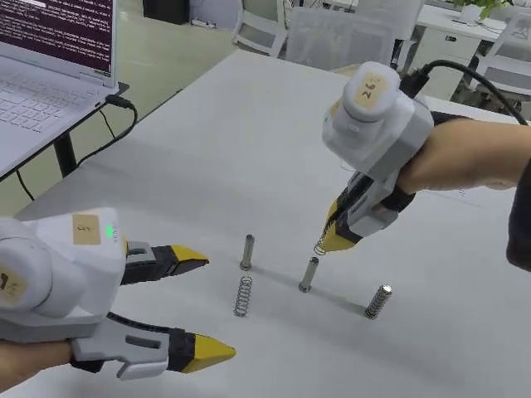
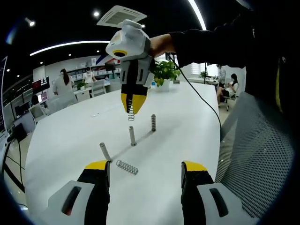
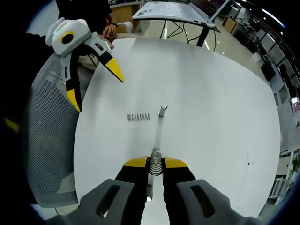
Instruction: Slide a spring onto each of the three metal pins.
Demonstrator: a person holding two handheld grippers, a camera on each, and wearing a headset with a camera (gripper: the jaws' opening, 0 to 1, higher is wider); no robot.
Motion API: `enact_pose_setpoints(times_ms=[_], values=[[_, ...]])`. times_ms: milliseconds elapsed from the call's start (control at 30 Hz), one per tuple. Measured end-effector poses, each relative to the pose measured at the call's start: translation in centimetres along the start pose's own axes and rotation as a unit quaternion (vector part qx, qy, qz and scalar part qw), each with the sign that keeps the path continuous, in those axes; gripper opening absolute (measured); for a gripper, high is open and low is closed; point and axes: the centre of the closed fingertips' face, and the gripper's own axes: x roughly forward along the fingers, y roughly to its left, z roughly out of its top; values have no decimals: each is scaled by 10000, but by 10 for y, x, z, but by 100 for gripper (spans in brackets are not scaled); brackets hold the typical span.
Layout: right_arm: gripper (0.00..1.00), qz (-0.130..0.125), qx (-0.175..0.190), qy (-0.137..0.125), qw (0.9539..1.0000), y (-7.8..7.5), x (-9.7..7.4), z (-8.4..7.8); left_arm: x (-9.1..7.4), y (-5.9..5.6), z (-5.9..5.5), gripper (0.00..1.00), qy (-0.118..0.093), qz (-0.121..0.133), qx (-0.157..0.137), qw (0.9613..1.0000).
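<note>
Three metal pins stand on the white table (image 1: pixel 207 149). The left pin (image 1: pixel 247 251) and the middle pin (image 1: pixel 308 274) are bare; the right pin (image 1: pixel 377 301) wears a spring. My right gripper (image 1: pixel 330 239) is shut on a spring (image 1: pixel 320 246) just above the middle pin's top. That held spring (image 3: pixel 155 165) sits between its yellow tips, with a bare pin (image 3: pixel 162 111) ahead. Another spring (image 1: pixel 242 296) lies loose on the table in front of the left pin. My left gripper (image 1: pixel 203 305) hovers open near it, holding nothing; the loose spring (image 2: pixel 127 167) lies just beyond its tips.
An open laptop (image 1: pixel 50 58) with a cable sits on a stand at the far left. White chairs (image 1: pixel 332 33) and other desks stand behind the table. People sit in the background (image 2: pixel 86 75).
</note>
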Motion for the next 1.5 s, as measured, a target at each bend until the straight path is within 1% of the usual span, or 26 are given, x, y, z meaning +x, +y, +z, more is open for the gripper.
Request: enact_pose_setpoints(times_ms=[133,233,600,900,1233,1367,1500], values=[[8,85,17,67,9999,2,8,-2,0,-1,-1,57,25,-26,17,10000],[8,90,13,121,9999,3,10,-4,0,-1,-1,56,31,-27,15,10000],[8,195,93,142,9997,8,16,-6,0,1,-3,56,41,-1,1,10000],[8,207,100,197,9995,11,26,-9,0,0,-3,55,47,-8,-3,10000],[8,230,117,307,9992,14,46,-14,0,1,-4,55,54,-7,5,10000],[8,235,135,326,9991,13,58,-19,0,2,-4,55,63,0,6,10000],[8,233,154,350,9990,12,64,-22,0,2,-5,55,69,0,3,10000]])
